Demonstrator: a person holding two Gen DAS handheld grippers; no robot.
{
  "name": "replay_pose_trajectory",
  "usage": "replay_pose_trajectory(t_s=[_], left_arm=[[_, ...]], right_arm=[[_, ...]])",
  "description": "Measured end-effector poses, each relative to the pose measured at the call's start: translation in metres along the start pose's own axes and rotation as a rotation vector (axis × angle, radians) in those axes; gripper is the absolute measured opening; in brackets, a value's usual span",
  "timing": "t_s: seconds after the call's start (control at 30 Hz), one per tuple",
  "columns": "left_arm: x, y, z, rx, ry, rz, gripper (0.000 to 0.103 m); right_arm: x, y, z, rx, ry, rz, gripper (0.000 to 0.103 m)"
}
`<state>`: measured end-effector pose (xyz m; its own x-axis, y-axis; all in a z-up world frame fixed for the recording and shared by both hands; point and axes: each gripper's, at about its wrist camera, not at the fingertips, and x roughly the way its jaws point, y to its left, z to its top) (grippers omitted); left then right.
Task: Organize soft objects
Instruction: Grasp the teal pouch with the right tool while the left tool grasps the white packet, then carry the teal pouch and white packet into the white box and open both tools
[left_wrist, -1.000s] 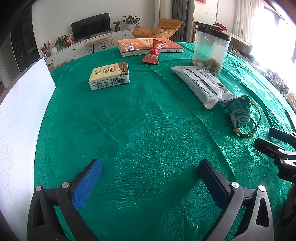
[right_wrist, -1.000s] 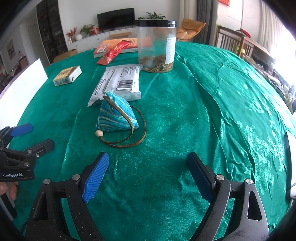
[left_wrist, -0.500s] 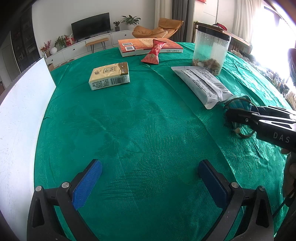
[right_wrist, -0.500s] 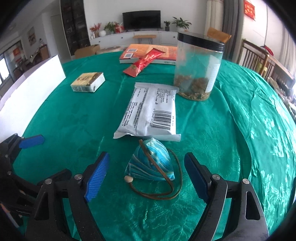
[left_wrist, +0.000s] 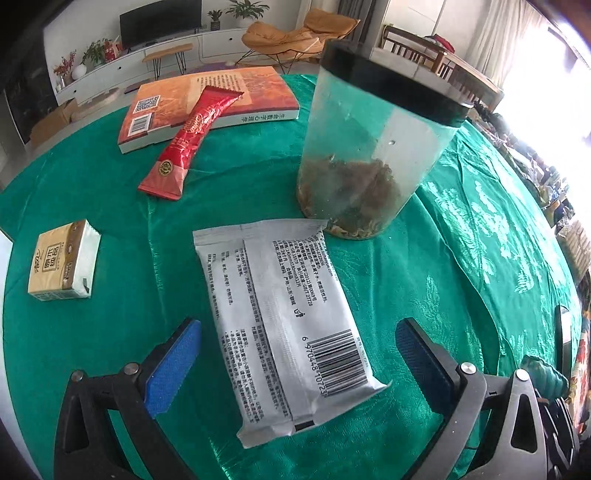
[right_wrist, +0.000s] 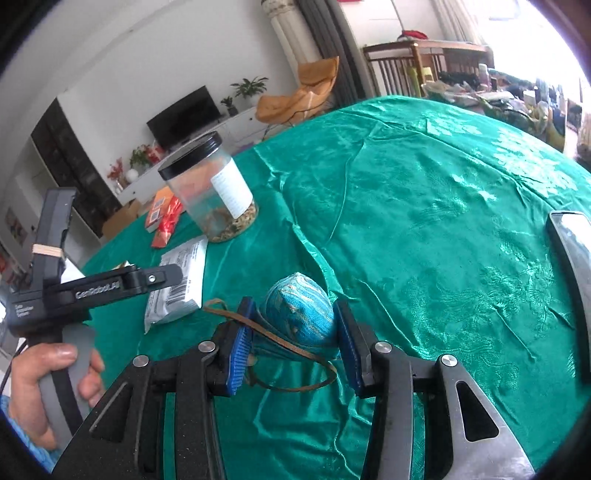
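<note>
Both grippers are now arriving at soft things.

Left wrist view: my left gripper (left_wrist: 297, 354), moved forward, is hanging wide open around the grey pouch (left_wrist: 284, 321). Right wrist view: my right gripper (right_wrist: 293, 347), open before, is now squeezing the blue pouch (right_wrist: 299, 314); I am lifting it perhaps, but its underside is hidden.

White wall (right_wrist: 155, 74), TV (left_wrist: 162, 16), tan lounger (left_wrist: 299, 35).
</note>
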<state>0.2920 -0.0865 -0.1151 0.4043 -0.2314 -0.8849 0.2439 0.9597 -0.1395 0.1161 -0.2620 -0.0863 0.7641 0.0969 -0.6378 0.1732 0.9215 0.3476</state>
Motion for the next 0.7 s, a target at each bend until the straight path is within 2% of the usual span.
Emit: replay_pose_trajectory(t_s=[0.03, 0.07, 0.1, 0.3, 0.53, 0.7], left_arm=[[0.003, 0.001, -0.002, -0.01, -0.009, 0.025, 0.097], [-0.001, 0.0, -0.004, 0.002, -0.05, 0.05, 0.077], [-0.005, 0.0, -0.007, 0.017, -0.067, 0.056, 0.072], [-0.044, 0.019, -0.032, 0.069, -0.155, 0.164, 0.071], [-0.081, 0.047, -0.045, 0.069, -0.203, 0.263, 0.071], [-0.104, 0.057, -0.055, 0.081, -0.237, 0.305, 0.071]], right_arm=[[0.0, 0.002, 0.0, -0.008, -0.007, 0.001, 0.046], [-0.001, 0.005, 0.0, -0.017, -0.014, 0.001, 0.046], [-0.002, 0.007, 0.001, -0.025, -0.021, 0.002, 0.046], [-0.002, 0.007, 0.0, -0.033, -0.032, 0.007, 0.046], [-0.003, 0.012, -0.004, -0.058, -0.038, 0.0, 0.046], [0.001, 0.008, -0.006, -0.042, -0.018, -0.007, 0.046]])
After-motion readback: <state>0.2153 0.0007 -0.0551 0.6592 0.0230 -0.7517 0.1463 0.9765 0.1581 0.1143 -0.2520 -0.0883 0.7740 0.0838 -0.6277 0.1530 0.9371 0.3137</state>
